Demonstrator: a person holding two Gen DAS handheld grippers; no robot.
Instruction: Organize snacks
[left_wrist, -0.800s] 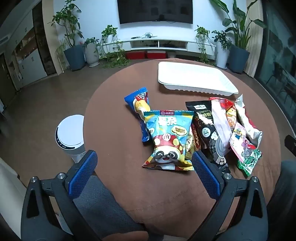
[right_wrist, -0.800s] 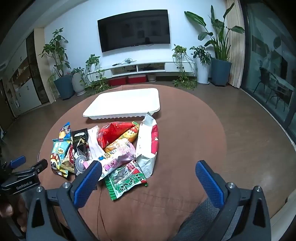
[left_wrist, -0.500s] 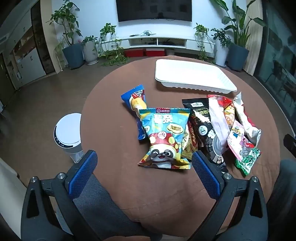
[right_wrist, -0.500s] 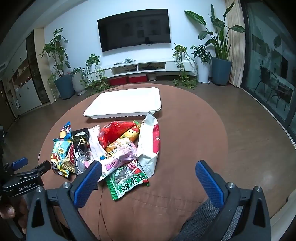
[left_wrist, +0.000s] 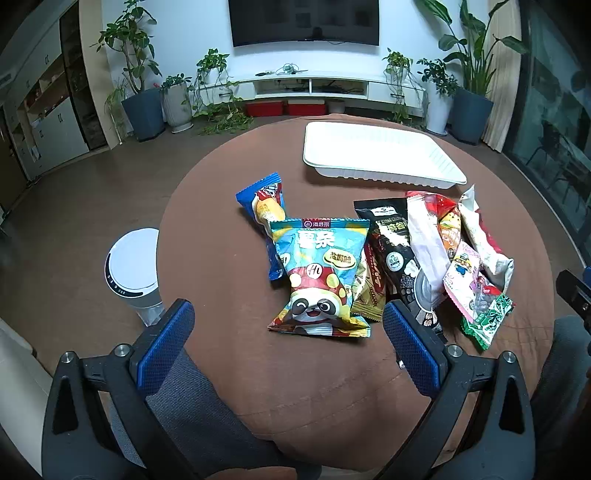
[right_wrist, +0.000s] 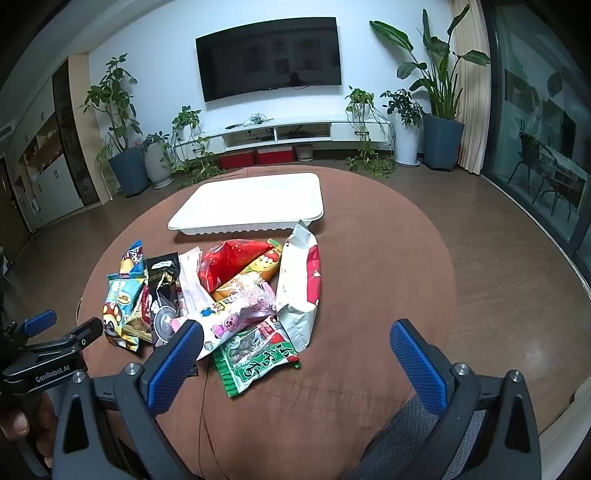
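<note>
Both the left gripper (left_wrist: 288, 343) and right gripper (right_wrist: 295, 358) are held wide apart and empty over the heaped snack packets (right_wrist: 236, 295) (presumably readied for picking), while the white tray (right_wrist: 251, 203) is set just beyond as their likely destination.

From my left wrist camera, the panda chip bag (left_wrist: 320, 275) lay flat near centre, light blue and yellow, print up. At its 11 o'clock a blue wrapped snack (left_wrist: 266, 218) poked out from under it. At its 3 o'clock I saw a black packet (left_wrist: 395, 243) lying lengthwise, then a white-pink wrapper (left_wrist: 424, 236) overlapping it. A green packet (left_wrist: 487, 319) sat at 4 o'clock, at the heap's near edge. A white-and-red bag (right_wrist: 301, 291) lay at the pile's right side. The white tray (left_wrist: 376, 155) stood empty at 1 o'clock, just beyond the pile.
</note>
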